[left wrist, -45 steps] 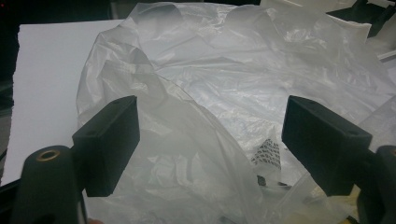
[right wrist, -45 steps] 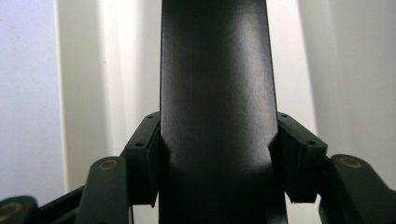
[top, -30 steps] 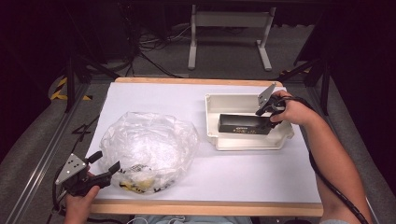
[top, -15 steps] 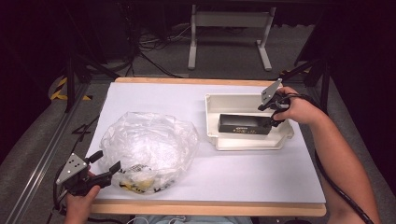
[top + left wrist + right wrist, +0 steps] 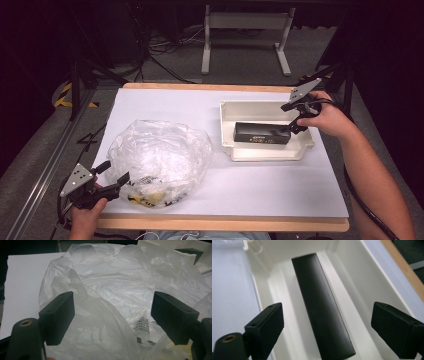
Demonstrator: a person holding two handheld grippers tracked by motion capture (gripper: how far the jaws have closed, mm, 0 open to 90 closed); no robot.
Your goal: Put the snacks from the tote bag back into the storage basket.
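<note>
- Left gripper point(image 5: 111, 179), at seven o'clock on the table point(image 5: 280, 192), is waiting with jaws spread at the near edge of the plastic bag point(image 5: 160, 160), touching nothing.
- Right gripper point(image 5: 294, 118), at two o'clock, has just been opening; its jaws are standing wide above the black box point(image 5: 262, 133), gripping nothing.
- The black box is lying flat inside the white tray point(image 5: 265, 153), apparently released there.
</note>
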